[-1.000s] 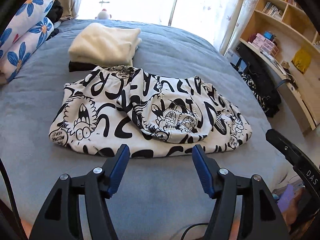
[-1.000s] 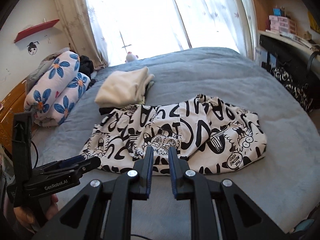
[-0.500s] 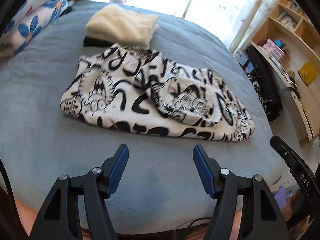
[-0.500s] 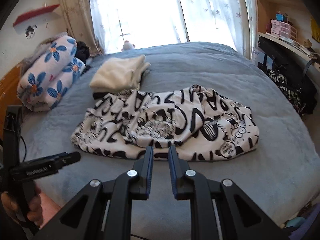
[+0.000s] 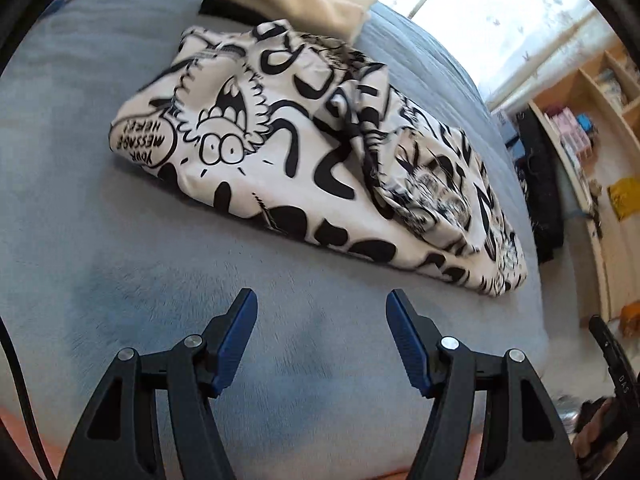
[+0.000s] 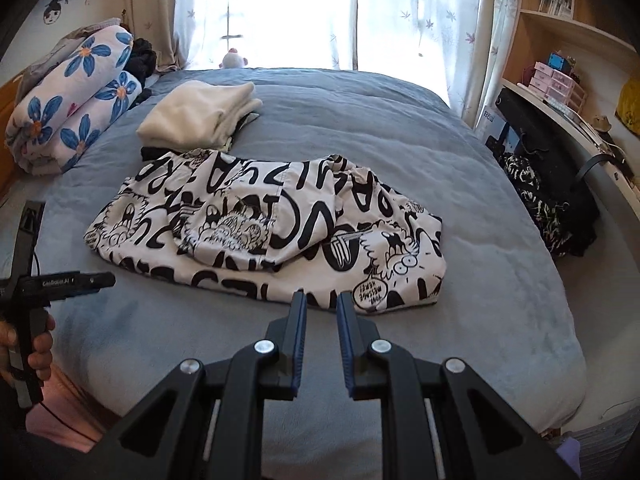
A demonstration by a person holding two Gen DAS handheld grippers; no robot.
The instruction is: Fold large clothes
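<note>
On the grey bed, the left gripper hangs wide and empty near the printed garment's near edge; the garment lies part-folded at mid-bed; the right gripper, nearly closed, holds nothing; next, seemingly, each must seize a near corner for another fold.

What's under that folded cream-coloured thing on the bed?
Under the folded cream garment a strip of black fabric peeks out, probably another folded piece. Most of it is covered, so I cannot tell what it is.
</note>
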